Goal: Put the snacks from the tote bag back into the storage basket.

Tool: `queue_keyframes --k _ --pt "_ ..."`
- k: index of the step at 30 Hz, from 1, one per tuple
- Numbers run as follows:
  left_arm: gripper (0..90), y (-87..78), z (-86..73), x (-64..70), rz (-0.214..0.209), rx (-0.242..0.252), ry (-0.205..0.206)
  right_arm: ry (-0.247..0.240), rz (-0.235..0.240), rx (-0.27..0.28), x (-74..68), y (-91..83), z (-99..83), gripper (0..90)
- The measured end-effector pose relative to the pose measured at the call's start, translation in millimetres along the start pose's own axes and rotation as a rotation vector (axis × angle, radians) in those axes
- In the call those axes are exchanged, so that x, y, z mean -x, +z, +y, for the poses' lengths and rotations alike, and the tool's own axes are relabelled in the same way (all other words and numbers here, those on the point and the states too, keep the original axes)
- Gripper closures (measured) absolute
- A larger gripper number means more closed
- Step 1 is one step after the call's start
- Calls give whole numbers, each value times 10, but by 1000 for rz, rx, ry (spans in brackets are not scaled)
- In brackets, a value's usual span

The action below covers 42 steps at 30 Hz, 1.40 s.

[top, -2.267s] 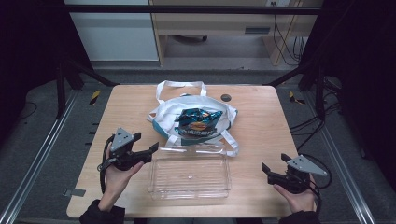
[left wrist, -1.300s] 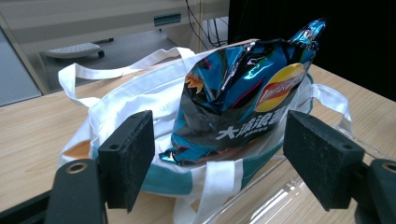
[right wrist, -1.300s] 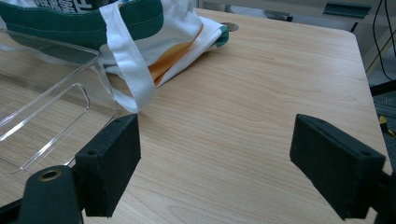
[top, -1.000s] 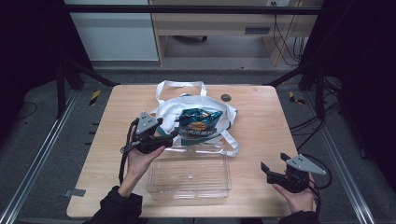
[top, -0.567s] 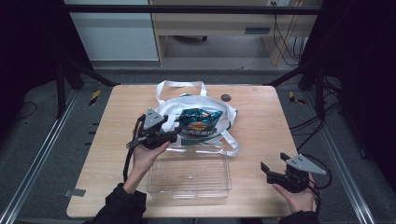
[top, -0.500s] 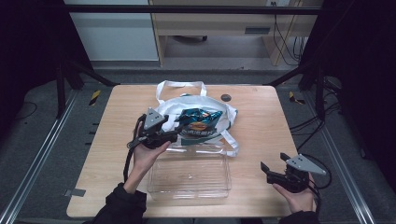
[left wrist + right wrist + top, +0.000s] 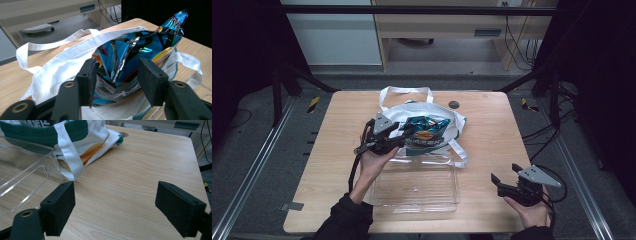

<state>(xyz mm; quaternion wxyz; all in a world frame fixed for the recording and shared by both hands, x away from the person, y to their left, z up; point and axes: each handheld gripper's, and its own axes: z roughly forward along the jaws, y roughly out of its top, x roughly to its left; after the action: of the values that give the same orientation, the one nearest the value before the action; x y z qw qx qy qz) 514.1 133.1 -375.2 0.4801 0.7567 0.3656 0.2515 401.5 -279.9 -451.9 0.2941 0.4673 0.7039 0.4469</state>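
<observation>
Even overhead light brightens the table [image 7: 337, 165], surroundings fall dark, foil snack bag [image 7: 140, 50] glints, near jaws slightly soft.

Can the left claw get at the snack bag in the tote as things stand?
Probably yes. The left claw is open with a crumpled end of the snack bag between its jaws, and the white tote gapes open around it, covering nothing there.

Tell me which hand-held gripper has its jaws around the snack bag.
The left hand-held gripper: its jaws straddle the blue snack bag. The right hand-held gripper rests open over bare table.
</observation>
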Motion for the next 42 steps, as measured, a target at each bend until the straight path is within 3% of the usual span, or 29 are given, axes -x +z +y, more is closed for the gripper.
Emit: queue_keyframes --k 10,12,18,22,30,33,42 --pt "676 83 8 3 -10 -21 4 0 2 -1 0 -1 0 167" --pt "750 91 12 -5 -14 -17 -7 -3 2 -1 0 0 0 167" --pt "857 83 32 -8 -7 -16 -15 -4 3 -1 -2 4 -1 167" --pt "883 71 39 12 -8 -12 -18 -4 3 -2 -1 3 -2 167" --pt "895 20 66 30 -18 24 -60 -1 3 -3 3 -1 -3 167" --pt "895 -40 97 15 -36 54 -98 -2 2 -4 4 -1 -3 168" --pt "897 -174 146 13 -31 101 -119 -2 3 -5 0 1 -4 168"
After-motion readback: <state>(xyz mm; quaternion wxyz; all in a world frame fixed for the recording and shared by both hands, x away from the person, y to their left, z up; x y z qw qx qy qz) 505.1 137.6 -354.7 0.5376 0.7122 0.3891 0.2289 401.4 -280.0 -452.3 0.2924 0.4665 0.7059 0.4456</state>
